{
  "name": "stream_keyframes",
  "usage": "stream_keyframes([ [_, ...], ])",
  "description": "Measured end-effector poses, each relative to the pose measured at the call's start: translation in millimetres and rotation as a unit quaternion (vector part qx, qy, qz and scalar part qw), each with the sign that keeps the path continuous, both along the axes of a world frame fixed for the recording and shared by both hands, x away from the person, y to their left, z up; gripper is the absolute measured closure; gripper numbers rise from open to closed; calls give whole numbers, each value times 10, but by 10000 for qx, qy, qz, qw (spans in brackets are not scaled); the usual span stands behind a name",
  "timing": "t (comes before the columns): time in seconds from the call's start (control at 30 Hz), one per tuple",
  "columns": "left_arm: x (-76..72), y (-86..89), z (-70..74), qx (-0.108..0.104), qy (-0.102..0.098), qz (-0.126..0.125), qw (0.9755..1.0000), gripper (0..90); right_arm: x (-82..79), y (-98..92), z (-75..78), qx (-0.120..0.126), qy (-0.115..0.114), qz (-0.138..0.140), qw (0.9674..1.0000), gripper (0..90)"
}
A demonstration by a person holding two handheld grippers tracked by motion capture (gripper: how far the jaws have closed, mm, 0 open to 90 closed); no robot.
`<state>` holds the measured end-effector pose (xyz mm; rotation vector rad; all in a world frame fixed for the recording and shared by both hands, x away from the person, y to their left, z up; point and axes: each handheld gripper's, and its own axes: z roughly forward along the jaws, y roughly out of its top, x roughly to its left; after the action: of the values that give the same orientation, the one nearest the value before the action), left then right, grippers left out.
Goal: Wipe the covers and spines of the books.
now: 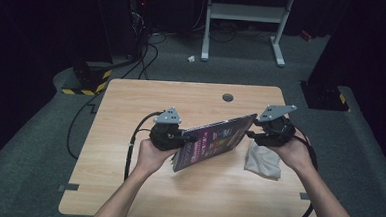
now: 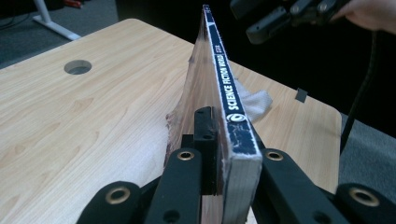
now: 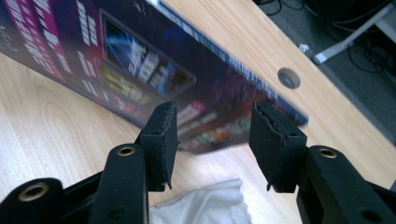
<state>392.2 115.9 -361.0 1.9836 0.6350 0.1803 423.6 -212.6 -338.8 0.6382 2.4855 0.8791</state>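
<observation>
Left tool (image 2: 219,186) clamps book (image 2: 233,102), lower centre | right tool (image 3: 212,140) wide, empty | step: book lifted off worktop (image 1: 131,105) | next: regrip far edge.

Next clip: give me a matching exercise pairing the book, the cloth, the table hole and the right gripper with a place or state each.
Things:
1. book
2. white cloth
3. round hole
4. right gripper

States:
A. open, nothing between its fingers
B. near the table's far edge
C. clamped by the left gripper, tilted above the table
D. crumpled on the table under the right hand

Pairs: 1-C, 2-D, 3-B, 4-A
</observation>
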Motion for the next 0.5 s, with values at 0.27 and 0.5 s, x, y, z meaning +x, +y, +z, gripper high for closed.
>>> stream_keyframes([
  [0.27,118,11,61,229,-78,-370,9990,842,167,141,163,-371,127,314,9987,487],
  [0.5,210,135,30,160,-36,-508,9986,842,374,334,197,-780,495,735,9930,463],
])
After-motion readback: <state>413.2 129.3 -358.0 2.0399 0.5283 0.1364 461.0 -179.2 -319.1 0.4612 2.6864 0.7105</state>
